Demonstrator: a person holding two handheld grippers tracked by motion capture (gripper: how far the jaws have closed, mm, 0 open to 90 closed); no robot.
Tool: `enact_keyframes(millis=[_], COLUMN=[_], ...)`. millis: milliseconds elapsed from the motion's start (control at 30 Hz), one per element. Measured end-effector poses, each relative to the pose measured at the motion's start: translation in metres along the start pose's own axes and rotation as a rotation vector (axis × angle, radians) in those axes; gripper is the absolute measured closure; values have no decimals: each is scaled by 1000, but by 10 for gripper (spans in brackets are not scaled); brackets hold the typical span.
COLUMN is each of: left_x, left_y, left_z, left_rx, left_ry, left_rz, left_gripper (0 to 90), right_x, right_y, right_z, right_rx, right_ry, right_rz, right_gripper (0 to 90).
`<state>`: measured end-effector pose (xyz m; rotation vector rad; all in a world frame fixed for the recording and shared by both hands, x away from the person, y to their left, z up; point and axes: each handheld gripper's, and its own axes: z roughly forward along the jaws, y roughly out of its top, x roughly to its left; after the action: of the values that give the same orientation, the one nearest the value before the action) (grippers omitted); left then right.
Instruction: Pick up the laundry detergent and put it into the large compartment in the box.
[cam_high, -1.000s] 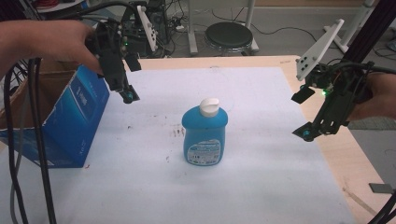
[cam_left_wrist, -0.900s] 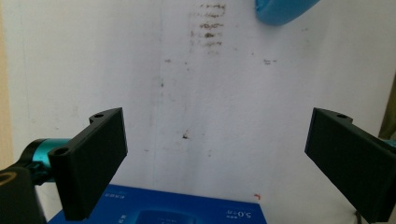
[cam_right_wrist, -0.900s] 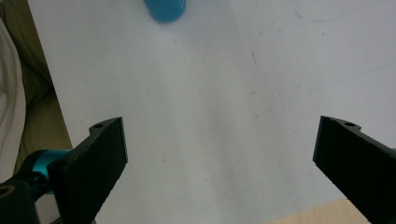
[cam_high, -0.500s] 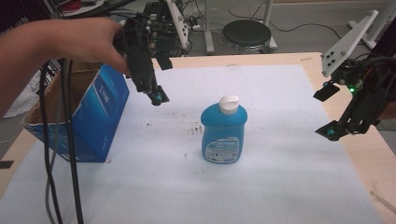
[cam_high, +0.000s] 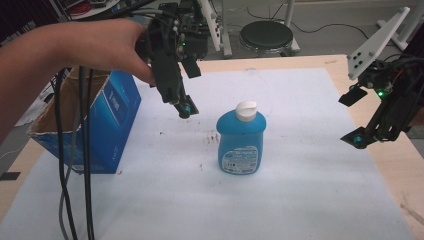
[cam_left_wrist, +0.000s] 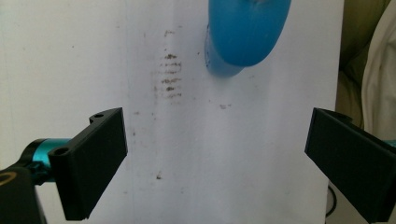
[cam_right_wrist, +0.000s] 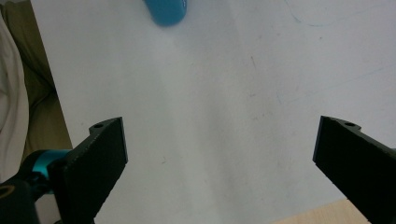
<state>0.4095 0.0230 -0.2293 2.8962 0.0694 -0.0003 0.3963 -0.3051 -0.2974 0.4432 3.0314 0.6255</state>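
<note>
A blue bottle (cam_high: 241, 145) with a white cap stands upright in the middle of the white sheet (cam_high: 280, 200). My left gripper (cam_high: 189, 90) hangs open in the air just left of and behind the bottle, jaws wide apart and pointing down. The left gripper view has the bottle (cam_left_wrist: 247, 28) at its top edge, ahead of the open left gripper (cam_left_wrist: 215, 158). My right gripper (cam_high: 353, 119) is open at the sheet's right edge, well clear of the bottle. In the right gripper view the bottle (cam_right_wrist: 166, 10) shows far off beyond the empty right gripper (cam_right_wrist: 219, 163).
An open blue cardboard box (cam_high: 107, 125) stands at the sheet's left edge. Black cables (cam_high: 75, 165) hang down in front of it. A round stool (cam_high: 266, 35) stands behind the table. Bare wooden table (cam_high: 400, 165) shows at the right. Small dark marks (cam_left_wrist: 168, 74) dot the sheet near the bottle.
My left gripper has moved right, away from the box and closer to the bottle. The right gripper has barely shifted. Both stay open.
</note>
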Motion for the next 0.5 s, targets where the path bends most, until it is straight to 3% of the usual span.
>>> enact_keyframes(millis=[267,367,500], left_x=[-5,-9,-10], left_y=[19,31,40], left_z=[7,18,23], left_rx=[-20,-7,-13], left_ry=[-22,-45,-51], left_rz=[-12,13,14], left_gripper=[56,57,56], right_x=[2,2,2], right_y=[1,1,0], right_z=[0,0,0], right_rx=[-1,-6,-8], right_ry=[-2,2,2], right_rz=[-2,-9,-4], right_gripper=[20,20,20])
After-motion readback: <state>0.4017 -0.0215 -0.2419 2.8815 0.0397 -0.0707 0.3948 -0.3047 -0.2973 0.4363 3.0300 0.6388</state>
